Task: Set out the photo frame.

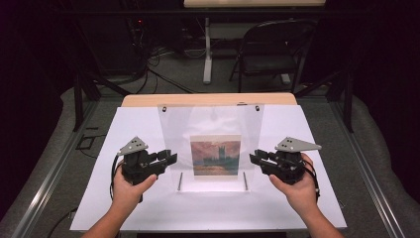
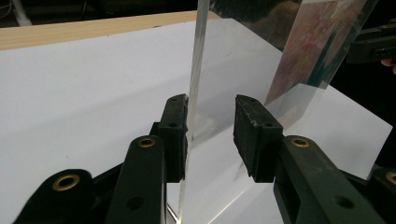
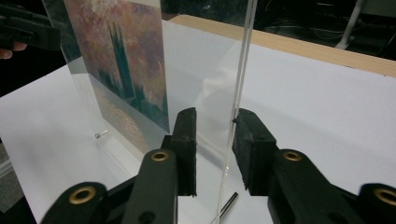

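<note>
Acrylic frame (image 1: 210, 148) stands upright mid-table (image 1: 99, 208), long axis left-right. L gripper (image 1: 168, 158) and R gripper (image 1: 253, 158) straddle its side edges, equally near. Jaws of both parted, not clamping.

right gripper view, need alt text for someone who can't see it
The right gripper straddles the edge of an upright clear acrylic frame: one of its black fingers touches the pane, while the other stands off with a gap. A reddish painting with a dark tower sits in the frame, above a white table sheet and a small metal pin.
</note>
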Demonstrator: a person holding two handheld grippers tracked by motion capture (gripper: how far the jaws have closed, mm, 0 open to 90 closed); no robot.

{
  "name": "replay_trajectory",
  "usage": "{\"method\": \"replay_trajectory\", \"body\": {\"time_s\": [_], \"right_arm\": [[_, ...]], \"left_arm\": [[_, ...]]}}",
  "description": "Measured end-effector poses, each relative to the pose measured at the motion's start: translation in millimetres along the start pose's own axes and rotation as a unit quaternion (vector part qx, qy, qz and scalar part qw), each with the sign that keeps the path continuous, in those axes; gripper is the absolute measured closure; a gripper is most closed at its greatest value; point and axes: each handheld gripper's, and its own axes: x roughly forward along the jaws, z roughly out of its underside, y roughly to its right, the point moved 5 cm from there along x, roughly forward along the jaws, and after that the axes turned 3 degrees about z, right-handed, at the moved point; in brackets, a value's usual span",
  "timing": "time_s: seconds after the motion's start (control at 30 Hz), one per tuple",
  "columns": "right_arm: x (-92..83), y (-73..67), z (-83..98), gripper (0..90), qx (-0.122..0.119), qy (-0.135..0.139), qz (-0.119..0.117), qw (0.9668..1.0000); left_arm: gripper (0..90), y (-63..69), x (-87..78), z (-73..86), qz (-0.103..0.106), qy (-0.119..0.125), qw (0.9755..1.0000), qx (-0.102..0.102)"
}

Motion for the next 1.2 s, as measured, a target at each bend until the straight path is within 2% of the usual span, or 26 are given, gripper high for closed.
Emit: {"method": "replay_trajectory", "body": {"time_s": [0.2, 0.33, 0.4, 0.5, 0.63, 0.73, 0.83, 0.9, 1.0, 1.1, 1.2], "right_arm": [[0.8, -0.5, 3.5, 60.6, 0.004, 0.009, -0.013, 0.9999], [1.9, -0.4, 12.1, 52.3, -0.002, 0.013, 0.000, 0.9999], [1.5, 0.7, 16.4, 47.6, -0.004, 0.018, 0.009, 0.9998], [-0.5, 2.3, 24.3, 43.6, 0.007, 0.026, 0.012, 0.9996], [-1.8, 3.2, 37.6, 42.3, 0.017, 0.024, 0.015, 0.9994], [-2.5, 2.9, 49.1, 41.9, 0.020, 0.019, 0.019, 0.9994], [-1.6, 3.4, 58.6, 41.6, -0.003, 0.013, 0.039, 0.9991], [-1.4, 3.7, 63.8, 41.2, -0.008, 0.013, 0.046, 0.9988], [1.0, 5.6, 72.1, 41.0, -0.001, 0.011, 0.044, 0.9990], [4.2, 9.9, 80.2, 41.0, 0.000, 0.001, 0.052, 0.9986], [6.4, 13.8, 85.2, 41.0, 0.012, 0.003, 0.051, 0.9986]], "left_arm": [[59.2, -1.9, 0.5, 6.6, 0.012, 0.009, 0.9998, -0.014], [54.3, -4.0, 1.1, 18.4, 0.008, 0.007, 0.9997, -0.022], [51.1, -4.2, 1.5, 25.1, 0.004, 0.008, 0.9998, -0.016], [47.9, -4.0, 2.0, 35.0, -0.001, 0.014, 0.9998, -0.013], [46.1, -8.4, 2.1, 49.9, -0.005, 0.018, 0.9996, -0.020], [45.4, -14.3, 3.1, 61.5, -0.021, 0.017, 0.9995, -0.017], [44.9, -19.1, 3.3, 69.7, -0.030, 0.017, 0.9992, -0.020], [44.6, -22.8, 2.0, 73.6, -0.047, 0.019, 0.9987, -0.011], [43.5, -27.5, 1.8, 78.4, -0.056, 0.018, 0.9983, -0.005], [43.1, -31.4, 2.3, 82.7, -0.064, 0.019, 0.9977, -0.004], [42.3, -33.2, 3.7, 86.9, -0.065, 0.016, 0.9978, 0.001]]}}
